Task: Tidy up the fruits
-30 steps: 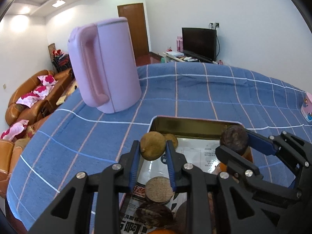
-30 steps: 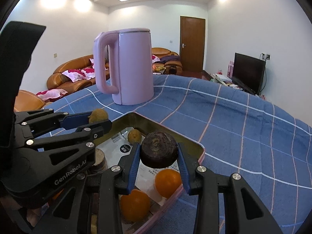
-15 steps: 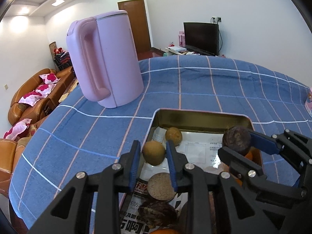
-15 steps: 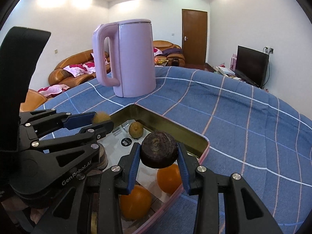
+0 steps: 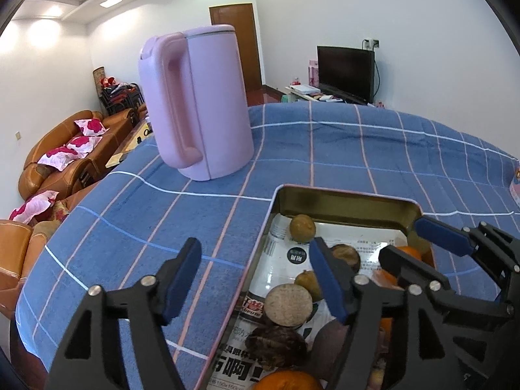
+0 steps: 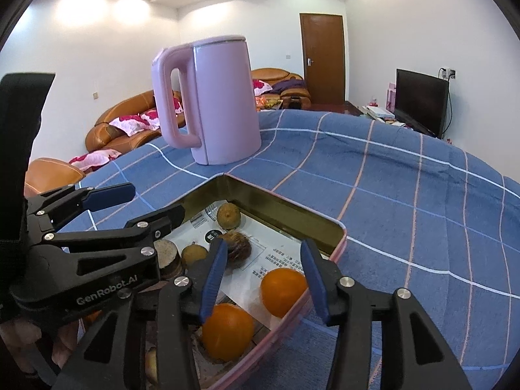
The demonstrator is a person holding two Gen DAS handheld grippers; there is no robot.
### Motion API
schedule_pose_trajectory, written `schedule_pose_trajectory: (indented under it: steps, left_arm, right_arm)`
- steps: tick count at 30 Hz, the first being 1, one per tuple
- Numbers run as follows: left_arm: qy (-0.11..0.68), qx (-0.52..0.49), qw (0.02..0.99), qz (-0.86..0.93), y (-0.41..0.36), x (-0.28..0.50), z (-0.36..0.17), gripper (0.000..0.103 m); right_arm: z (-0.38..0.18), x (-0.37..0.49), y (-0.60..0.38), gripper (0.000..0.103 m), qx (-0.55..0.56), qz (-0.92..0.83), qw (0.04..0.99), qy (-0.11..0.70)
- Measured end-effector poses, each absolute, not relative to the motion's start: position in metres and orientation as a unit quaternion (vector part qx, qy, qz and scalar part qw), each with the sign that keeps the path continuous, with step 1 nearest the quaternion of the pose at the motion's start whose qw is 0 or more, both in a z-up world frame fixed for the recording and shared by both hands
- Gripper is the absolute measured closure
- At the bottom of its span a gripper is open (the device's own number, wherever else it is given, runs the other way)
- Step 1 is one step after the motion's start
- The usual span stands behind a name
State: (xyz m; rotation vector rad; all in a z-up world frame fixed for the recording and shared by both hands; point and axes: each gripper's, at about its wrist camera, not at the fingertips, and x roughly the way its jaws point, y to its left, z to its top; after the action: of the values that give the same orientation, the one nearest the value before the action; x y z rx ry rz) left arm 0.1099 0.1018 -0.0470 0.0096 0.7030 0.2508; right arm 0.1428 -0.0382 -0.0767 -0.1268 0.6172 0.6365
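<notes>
Left gripper (image 5: 255, 279) and right gripper (image 6: 263, 274) both spread wide, empty, over tin tray (image 6: 289, 209) rim; fruits (image 6: 229, 216) inside.

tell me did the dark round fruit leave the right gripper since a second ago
Yes. The dark fruit now lies in the tin tray near its far corner, and the right gripper is open.

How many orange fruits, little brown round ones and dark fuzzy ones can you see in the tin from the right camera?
Oranges: 2
Small brown fruits: 2
Dark fuzzy fruit: 1
Total: 5 in plain view; others may be hidden.
</notes>
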Motion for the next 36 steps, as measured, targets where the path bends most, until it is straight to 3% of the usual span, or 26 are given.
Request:
schedule_pose_trajectory:
  steps: [3, 8, 13, 18, 36]
  left_arm:
    - [0.342, 0.001, 0.932, 0.120, 0.100, 0.106, -0.045, 0.026]
    - [0.320, -0.006, 0.939, 0.129, 0.098, 0.093, -0.040, 0.009]
    - [0.288, -0.016, 0.948, 0.136, 0.095, 0.076, -0.031, 0.009]
    - [0.259, -0.020, 0.955, 0.141, 0.089, 0.061, -0.023, 0.005]
    - [0.237, -0.027, 0.960, 0.148, 0.087, 0.048, -0.024, 0.003]
  right_arm:
    - [-0.074, 0.137, -0.042, 0.053, -0.063, 0.305, 0.907, 0.284]
    - [-0.065, 0.126, -0.053, 0.053, -0.065, 0.282, 0.925, 0.246]
    - [-0.051, 0.109, -0.066, 0.045, -0.079, 0.239, 0.951, 0.181]
    - [-0.038, 0.093, -0.078, 0.043, -0.076, 0.216, 0.966, 0.123]
    - [-0.036, 0.092, -0.093, 0.039, -0.055, 0.191, 0.972, 0.123]
